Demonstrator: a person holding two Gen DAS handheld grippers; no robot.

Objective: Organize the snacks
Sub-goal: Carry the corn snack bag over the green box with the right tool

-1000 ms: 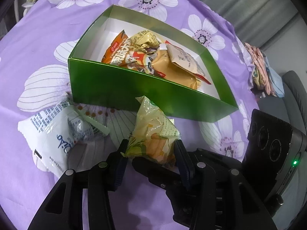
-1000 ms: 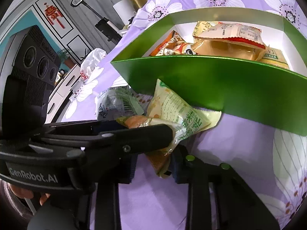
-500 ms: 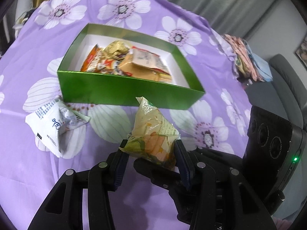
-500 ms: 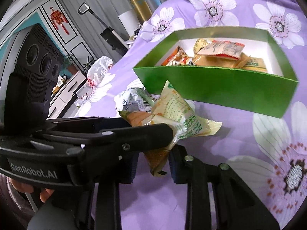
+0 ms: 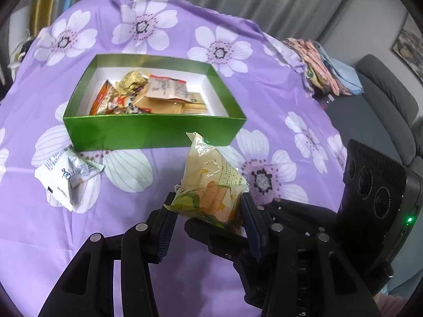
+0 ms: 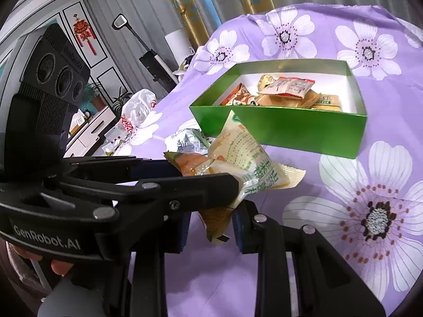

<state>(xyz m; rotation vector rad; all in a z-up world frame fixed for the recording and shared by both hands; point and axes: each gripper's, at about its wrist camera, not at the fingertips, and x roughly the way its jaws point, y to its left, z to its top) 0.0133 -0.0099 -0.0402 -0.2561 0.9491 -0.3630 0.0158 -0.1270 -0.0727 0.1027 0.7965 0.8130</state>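
Note:
A yellow-green snack packet point(image 5: 208, 185) is held in the air by both grippers, in front of a green box point(image 5: 148, 129) with several snack packets inside. My left gripper point(image 5: 207, 216) is shut on the packet's lower end. My right gripper point(image 6: 211, 224) is shut on the packet's bottom corner point(image 6: 216, 219), under the left gripper's fingers, which cross the right wrist view. The packet point(image 6: 243, 158) and the box point(image 6: 290, 129) also show in the right wrist view. A white packet point(image 5: 66, 174) lies on the purple cloth left of the box.
The table is covered by a purple floral cloth point(image 5: 264, 158). Folded cloths point(image 5: 322, 68) lie at its far right edge, next to a grey sofa point(image 5: 383, 105). A white plastic bag point(image 6: 137, 108) and a cabinet stand at the left in the right wrist view.
Both grippers have lifted up and back from the box with the yellow-green packet held between them. The box now looks smaller and farther off.

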